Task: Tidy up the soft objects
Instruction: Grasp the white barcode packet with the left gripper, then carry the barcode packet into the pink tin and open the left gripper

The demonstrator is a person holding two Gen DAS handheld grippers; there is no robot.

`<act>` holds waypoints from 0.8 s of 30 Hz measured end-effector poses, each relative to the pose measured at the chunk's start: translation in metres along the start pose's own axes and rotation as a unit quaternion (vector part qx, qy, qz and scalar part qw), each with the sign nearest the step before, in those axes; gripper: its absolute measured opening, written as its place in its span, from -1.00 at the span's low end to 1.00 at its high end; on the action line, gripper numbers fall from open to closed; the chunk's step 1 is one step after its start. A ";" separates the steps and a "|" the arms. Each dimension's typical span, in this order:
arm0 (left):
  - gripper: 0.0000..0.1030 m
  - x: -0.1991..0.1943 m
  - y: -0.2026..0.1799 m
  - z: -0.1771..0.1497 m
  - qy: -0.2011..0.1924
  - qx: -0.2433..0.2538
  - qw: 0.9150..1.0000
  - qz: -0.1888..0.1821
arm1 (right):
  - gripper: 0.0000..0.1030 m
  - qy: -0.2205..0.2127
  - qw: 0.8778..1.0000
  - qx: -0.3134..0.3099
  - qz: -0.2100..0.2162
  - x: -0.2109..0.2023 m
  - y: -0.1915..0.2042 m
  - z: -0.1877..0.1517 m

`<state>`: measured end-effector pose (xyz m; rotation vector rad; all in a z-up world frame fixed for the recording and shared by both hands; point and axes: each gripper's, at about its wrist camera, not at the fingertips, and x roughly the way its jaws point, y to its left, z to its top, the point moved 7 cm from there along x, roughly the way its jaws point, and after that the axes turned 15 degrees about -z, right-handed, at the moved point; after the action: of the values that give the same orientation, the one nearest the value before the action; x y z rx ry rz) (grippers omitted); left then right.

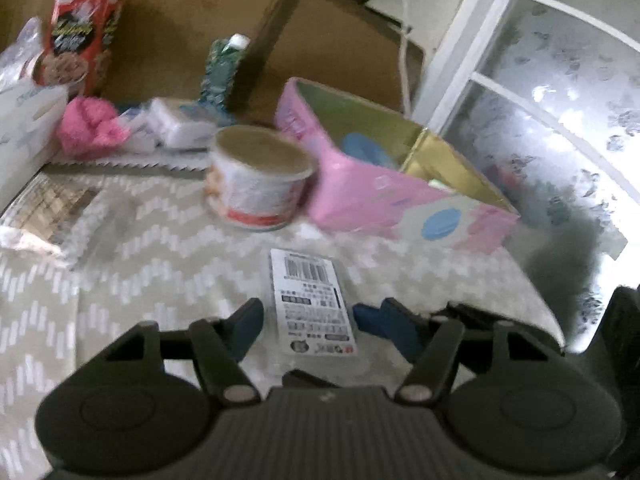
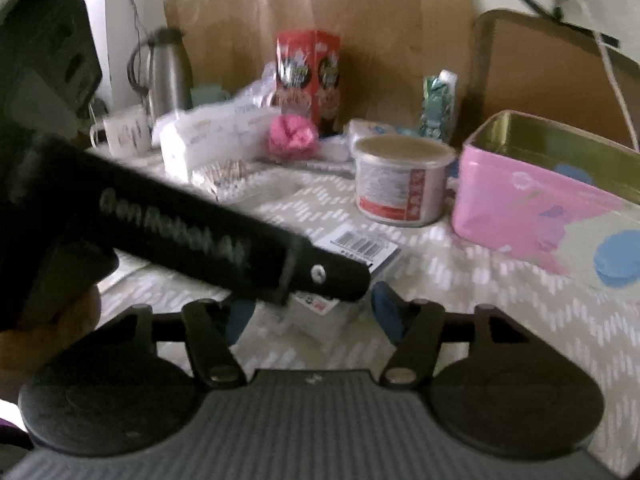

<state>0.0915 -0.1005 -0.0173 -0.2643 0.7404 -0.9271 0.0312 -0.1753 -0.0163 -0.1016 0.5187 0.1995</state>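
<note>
Nearest your left camera, the left gripper [image 1: 308, 320] fills the bottom of the frame with its blue-padded fingers [image 1: 248, 320] apart; a flat white packet with a barcode label [image 1: 312, 300] lies on the chevron cloth [image 1: 160, 248] between them, and the pads do not press on it. Your right gripper [image 2: 308, 316] also stands apart at the bottom of its frame, with the same packet [image 2: 360, 246] just ahead of the tips and partly hidden, nothing clamped.

Only the right view shows your left gripper from outside: its black body [image 2: 180, 228] slants from the upper left down to centre, tip over the packet, with part of your hand [image 2: 48, 320] under it at the left edge. That view also shows a steel flask [image 2: 168, 76] and a white mug [image 2: 126, 132] at upper left. Only the left view shows the frosted window [image 1: 552, 92] at right.

Both views hold the pink open tin [image 1: 400, 196], a round tub [image 1: 256, 180] beside it, a pink fluffy soft item [image 1: 90, 132] near the red box [image 1: 86, 32], and white soft packs [image 1: 176, 124] behind the tub. Both frames are blurred.
</note>
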 end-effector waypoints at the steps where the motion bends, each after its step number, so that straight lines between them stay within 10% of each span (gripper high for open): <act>1: 0.26 0.001 -0.008 0.003 -0.004 0.008 1.000 -0.003 | 0.22 -0.010 1.000 0.005 -0.006 -0.006 -0.003 -0.001; 11: 0.26 0.073 -0.092 0.077 -0.020 0.115 0.992 -0.052 | 0.21 -0.150 0.978 0.027 -0.144 -0.041 -0.071 0.037; 24: 0.37 0.179 -0.104 0.102 0.001 0.117 0.993 -0.032 | 0.22 -0.109 0.942 0.118 -0.296 0.018 -0.215 0.040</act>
<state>0.1633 -0.3158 0.0271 -0.0819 0.6213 -1.0657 0.1120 -0.3762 0.0187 0.0014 0.2687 -0.4368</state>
